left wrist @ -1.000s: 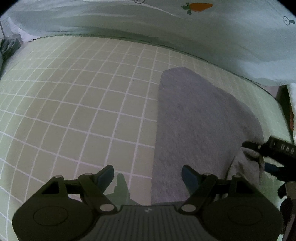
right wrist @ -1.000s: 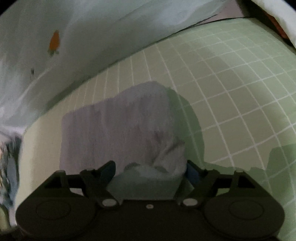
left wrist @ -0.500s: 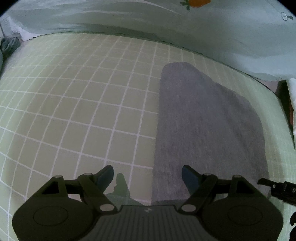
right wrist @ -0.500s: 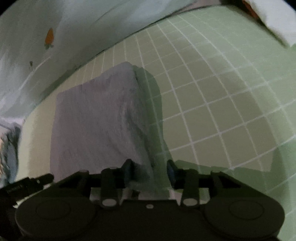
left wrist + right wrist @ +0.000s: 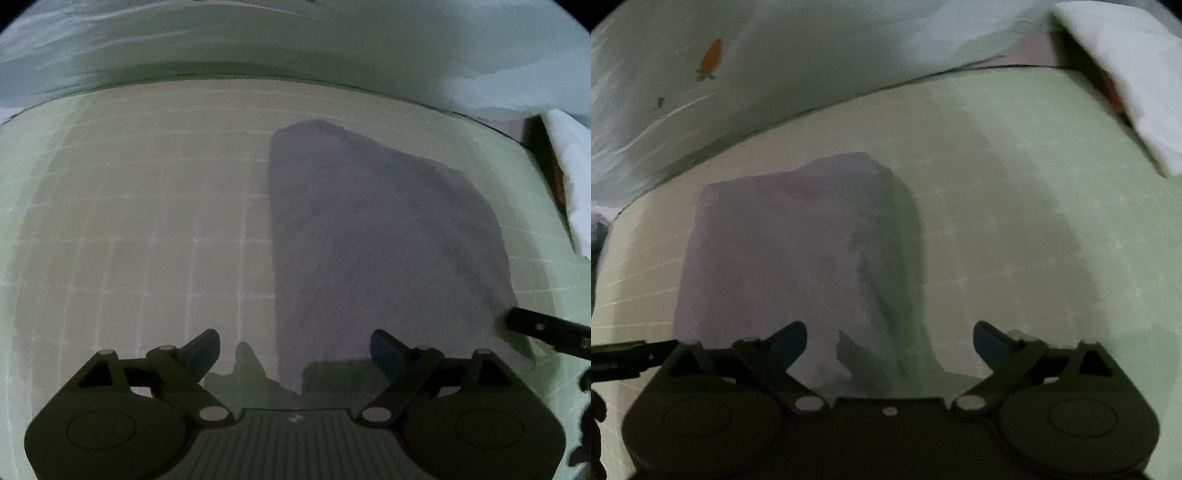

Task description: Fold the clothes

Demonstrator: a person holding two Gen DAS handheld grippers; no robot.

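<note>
A grey folded cloth (image 5: 376,243) lies flat on the green checked sheet (image 5: 147,221). In the left wrist view my left gripper (image 5: 295,350) hovers over the cloth's near left edge, its jaws opening wide with nothing pressed between them. A finger of the other gripper (image 5: 546,328) pokes in at the cloth's near right corner. In the right wrist view the same cloth (image 5: 783,258) spreads ahead, its near right edge slightly raised. My right gripper (image 5: 890,343) stands over that near edge, jaws opening, pads off the fabric.
A pale blue quilt (image 5: 775,62) with a carrot print (image 5: 711,59) bunches along the far side of the bed. A white pillow or bedding (image 5: 1137,81) lies at the far right corner. Green sheet (image 5: 1052,221) stretches right of the cloth.
The right gripper closed on the cloth's raised corner, laid it down and let go, its jaws now wide. The cloth now lies flatter. Both views have shifted slightly and blurred.
</note>
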